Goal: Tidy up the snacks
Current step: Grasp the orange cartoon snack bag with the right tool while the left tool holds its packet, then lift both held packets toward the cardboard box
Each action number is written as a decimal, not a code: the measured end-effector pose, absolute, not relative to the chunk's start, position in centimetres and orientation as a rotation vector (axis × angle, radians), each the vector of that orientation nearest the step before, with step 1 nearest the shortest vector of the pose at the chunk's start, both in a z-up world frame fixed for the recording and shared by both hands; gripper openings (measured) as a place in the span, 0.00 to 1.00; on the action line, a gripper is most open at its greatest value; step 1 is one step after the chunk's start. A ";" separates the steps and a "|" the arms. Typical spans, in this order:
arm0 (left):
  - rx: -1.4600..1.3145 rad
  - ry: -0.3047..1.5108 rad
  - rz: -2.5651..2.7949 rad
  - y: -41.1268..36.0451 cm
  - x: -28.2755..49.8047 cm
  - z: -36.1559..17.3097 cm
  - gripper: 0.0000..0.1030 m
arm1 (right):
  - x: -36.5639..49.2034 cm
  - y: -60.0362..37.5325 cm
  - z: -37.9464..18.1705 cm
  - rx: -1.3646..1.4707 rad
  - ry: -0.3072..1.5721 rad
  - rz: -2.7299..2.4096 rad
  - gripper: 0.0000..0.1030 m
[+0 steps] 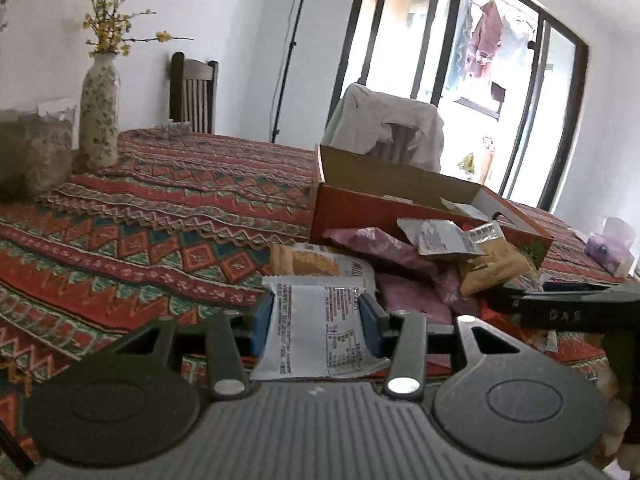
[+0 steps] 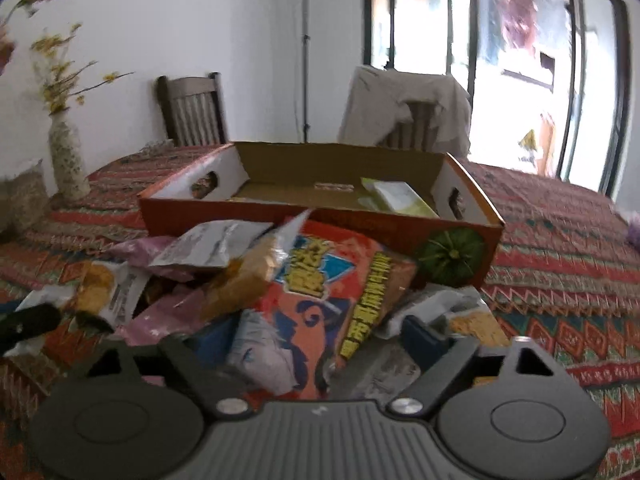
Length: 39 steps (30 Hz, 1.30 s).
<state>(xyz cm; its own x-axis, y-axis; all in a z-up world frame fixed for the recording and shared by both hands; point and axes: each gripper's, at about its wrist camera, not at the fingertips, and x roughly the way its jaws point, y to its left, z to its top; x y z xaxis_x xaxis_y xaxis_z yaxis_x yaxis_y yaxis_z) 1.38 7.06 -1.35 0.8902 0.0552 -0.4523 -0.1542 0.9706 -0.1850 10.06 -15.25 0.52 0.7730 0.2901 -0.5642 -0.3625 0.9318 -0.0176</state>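
Left gripper (image 1: 316, 322) jaws clamp a light, crinkly white packet (image 1: 320, 332); right gripper (image 2: 316, 344) jaws straddle the orange bag (image 2: 332, 300) before the box (image 2: 320, 216), best pinched mid-body.

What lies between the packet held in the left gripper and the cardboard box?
The left gripper holds a white packet. Between it and the cardboard box lies the heap of snack bags, piled against the box's near wall; lifted over them, nothing visible blocks it.
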 end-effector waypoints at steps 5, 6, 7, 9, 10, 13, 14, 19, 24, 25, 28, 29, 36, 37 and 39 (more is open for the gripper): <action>-0.221 0.461 0.096 6.9 1.3 -1.8 0.45 | 9.1 -15.0 -0.5 -0.157 0.602 0.396 0.51; -0.222 0.463 0.098 6.9 1.3 -1.9 0.45 | 8.7 -15.1 -0.4 -0.168 0.590 0.391 0.51; -0.225 0.464 0.102 7.0 1.3 -1.9 0.45 | 8.3 -15.2 -0.3 -0.182 0.574 0.382 0.51; -0.228 0.463 0.111 7.1 1.2 -1.8 0.45 | 7.5 -15.7 -0.2 -0.196 0.548 0.373 0.51; -0.229 0.462 0.113 7.1 1.2 -1.7 0.45 | 7.1 -16.0 0.0 -0.196 0.536 0.369 0.51; -0.229 0.458 0.114 6.9 1.2 -1.5 0.45 | 6.3 -17.3 0.5 -0.195 0.497 0.349 0.51; -0.228 0.456 0.114 6.8 1.2 -1.4 0.45 | 6.2 -17.6 0.7 -0.191 0.487 0.342 0.51; -0.217 0.441 0.119 6.3 1.3 -0.7 0.45 | 6.3 -19.2 1.8 -0.179 0.447 0.311 0.51; -0.218 0.412 0.125 6.2 1.6 0.6 0.45 | 6.7 -19.9 2.6 -0.175 0.410 0.302 0.51; -0.221 0.404 0.120 6.2 1.8 0.9 0.45 | 6.8 -19.9 2.9 -0.172 0.400 0.305 0.51; -0.211 0.376 0.114 5.9 2.4 1.9 0.45 | 7.3 -20.0 3.6 -0.168 0.371 0.308 0.51; -0.208 0.368 0.110 5.7 2.6 2.3 0.45 | 7.5 -20.0 3.8 -0.165 0.364 0.309 0.51; -0.219 0.321 0.083 5.1 5.5 4.3 0.45 | 10.3 -19.5 5.9 -0.144 0.310 0.315 0.51; -0.222 0.314 0.079 5.0 6.1 4.6 0.45 | 10.8 -19.4 6.3 -0.142 0.300 0.317 0.51; -0.218 0.306 0.080 4.8 7.2 5.2 0.45 | 11.8 -19.0 6.7 -0.137 0.287 0.321 0.51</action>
<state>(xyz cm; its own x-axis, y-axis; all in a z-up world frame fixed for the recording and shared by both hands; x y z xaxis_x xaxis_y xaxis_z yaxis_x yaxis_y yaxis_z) 7.22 4.84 5.18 0.9505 0.0448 -0.3074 -0.1108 0.9733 -0.2010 11.80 -19.03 6.73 0.9088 0.2910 -0.2990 -0.3297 0.9401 -0.0872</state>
